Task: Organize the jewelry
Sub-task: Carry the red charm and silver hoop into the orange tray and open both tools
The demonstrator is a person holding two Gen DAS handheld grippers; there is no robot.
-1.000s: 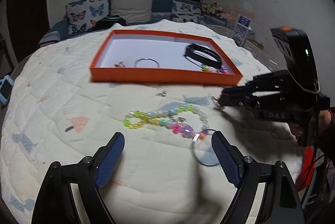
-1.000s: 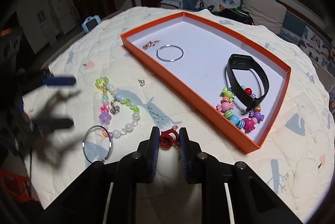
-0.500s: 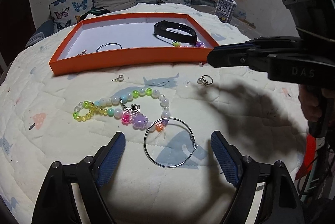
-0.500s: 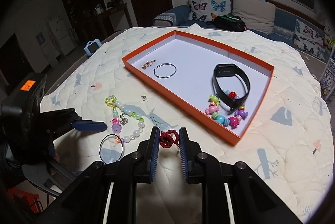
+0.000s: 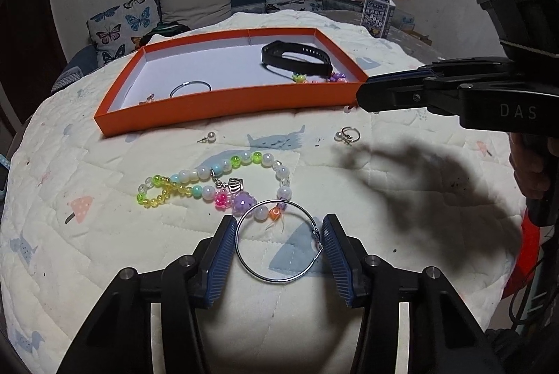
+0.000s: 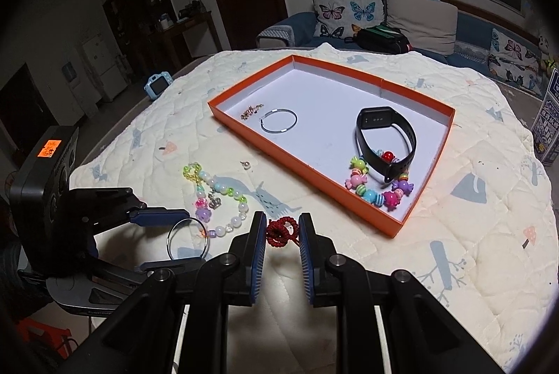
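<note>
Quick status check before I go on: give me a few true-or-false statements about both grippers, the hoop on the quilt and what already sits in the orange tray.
1. The left gripper straddles the large silver hoop lying on the quilt. True.
2. The right gripper is empty. False: it holds a red braided cord between its fingers.
3. The black wristband lies inside the orange tray. True.
4. The pastel bead bracelet is already in the tray. False: it lies on the quilt, outside the tray.
5. A second, smaller silver hoop lies in the tray. True.
</note>
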